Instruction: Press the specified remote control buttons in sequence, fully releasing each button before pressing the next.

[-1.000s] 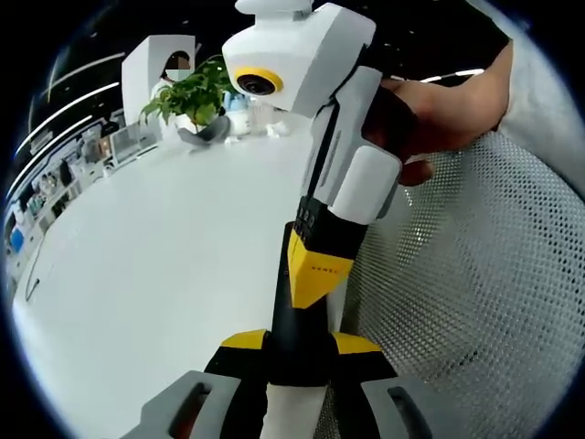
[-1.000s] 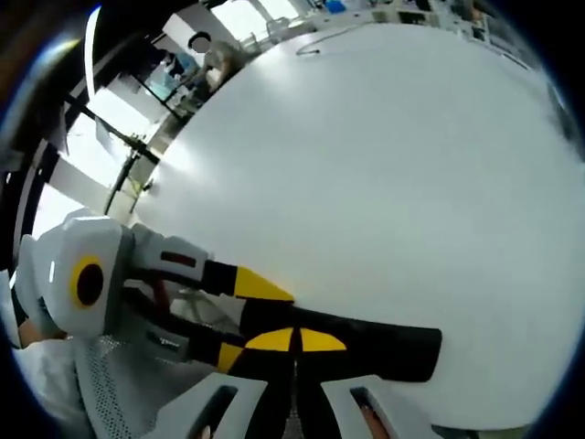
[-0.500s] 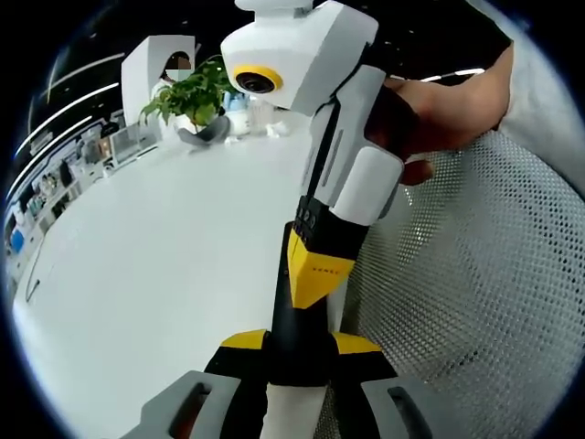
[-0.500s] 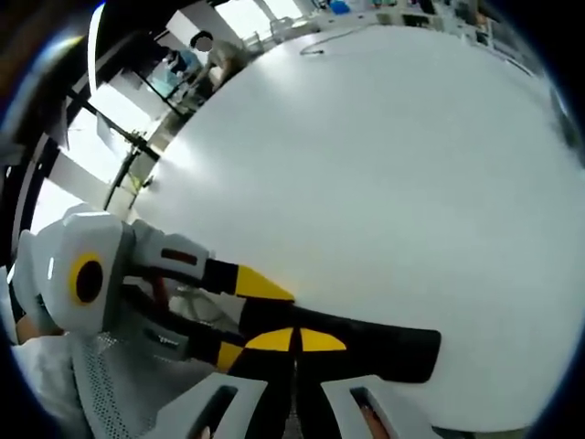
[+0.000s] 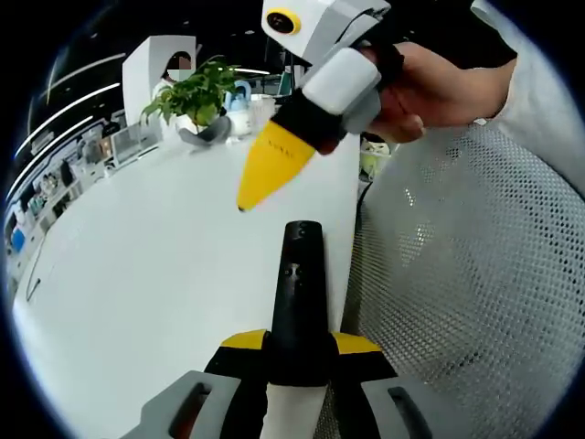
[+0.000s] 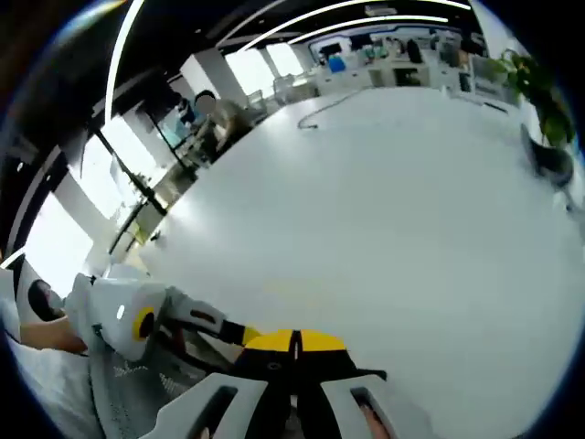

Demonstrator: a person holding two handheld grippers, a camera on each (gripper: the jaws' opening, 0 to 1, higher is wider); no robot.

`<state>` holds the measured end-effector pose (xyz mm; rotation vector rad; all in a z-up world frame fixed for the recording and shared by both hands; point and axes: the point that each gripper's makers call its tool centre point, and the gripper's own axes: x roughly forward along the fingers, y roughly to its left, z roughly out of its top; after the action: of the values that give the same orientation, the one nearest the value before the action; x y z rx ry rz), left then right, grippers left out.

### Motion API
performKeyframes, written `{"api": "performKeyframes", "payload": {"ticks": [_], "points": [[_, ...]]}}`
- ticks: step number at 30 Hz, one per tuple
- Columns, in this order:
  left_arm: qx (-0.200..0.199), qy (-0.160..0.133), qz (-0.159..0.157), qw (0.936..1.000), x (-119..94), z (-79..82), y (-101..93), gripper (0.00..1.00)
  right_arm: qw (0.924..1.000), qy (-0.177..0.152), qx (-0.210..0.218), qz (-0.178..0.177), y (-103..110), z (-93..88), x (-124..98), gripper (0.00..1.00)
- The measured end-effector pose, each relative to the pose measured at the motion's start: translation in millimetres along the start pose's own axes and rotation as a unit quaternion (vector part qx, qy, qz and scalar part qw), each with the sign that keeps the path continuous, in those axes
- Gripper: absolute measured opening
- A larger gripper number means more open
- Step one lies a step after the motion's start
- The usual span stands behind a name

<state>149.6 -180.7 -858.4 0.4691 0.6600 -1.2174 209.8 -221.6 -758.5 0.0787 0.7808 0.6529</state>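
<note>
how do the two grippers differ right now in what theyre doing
The left gripper is clamped on the black remote, holding it over the white table; the right gripper holds nothing. The left's yellow tips sit apart around the remote; the right's are shut together into one point, hanging clear above the remote's far end. Both have yellow tips on white bodies.

Remote [image 5: 297,293] in left hand-held gripper [image 5: 300,352]: matt black plastic. Right hand-held gripper [image 5: 274,165] above it: glossy white and yellow plastic. Worktop [image 5: 155,265] beyond: smooth white, slight sheen. Beside: white mesh cloth [image 5: 457,293].
</note>
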Motion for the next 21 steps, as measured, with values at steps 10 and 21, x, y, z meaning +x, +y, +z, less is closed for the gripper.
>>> {"api": "performKeyframes", "payload": {"ticks": [10,21], "points": [[0.002,0.005,0.002,1.0,0,0.2,0.0,0.25,0.9734,-0.184,-0.05,-0.128,-39,53.9,-66,0.11],[-0.002,0.012,0.01,0.9999,2,1.7,-0.1,0.25,0.9466,-0.252,-0.046,-0.196,-68,50.4,-103,0.52]]}}
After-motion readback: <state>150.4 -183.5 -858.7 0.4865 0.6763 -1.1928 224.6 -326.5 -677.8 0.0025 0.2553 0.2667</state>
